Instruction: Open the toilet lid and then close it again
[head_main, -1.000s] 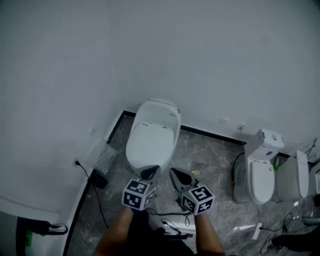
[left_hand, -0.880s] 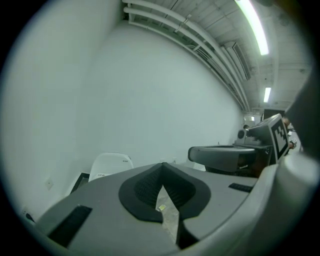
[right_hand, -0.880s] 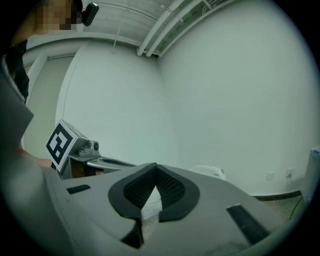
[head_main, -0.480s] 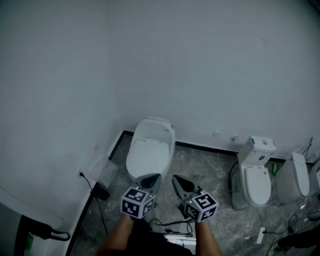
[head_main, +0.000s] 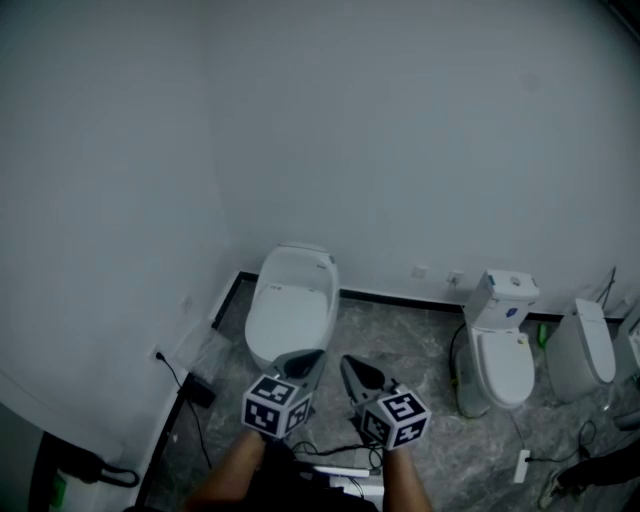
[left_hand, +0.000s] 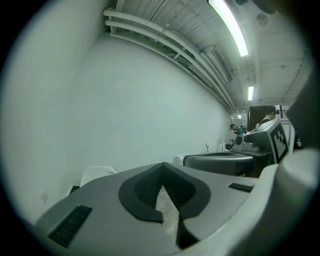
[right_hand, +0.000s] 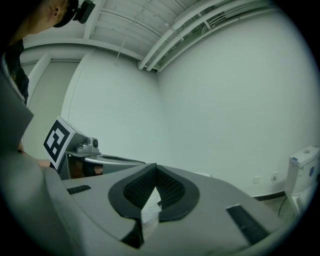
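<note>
Marble floor (head_main: 400, 325): we're seeing the toilet lid (head_main: 288, 312) lying shut by the floor's back-left corner, long axis pointing away from us. Left gripper (head_main: 304, 357) is hovering nearer its front edge than right gripper (head_main: 349, 364). Both are clenched and empty.

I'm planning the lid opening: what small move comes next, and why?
Probably ease the right tongs forward and down to the front edge of the toilet lid: it lies closed, and these and the left tongs are shut, empty, short of it.
</note>
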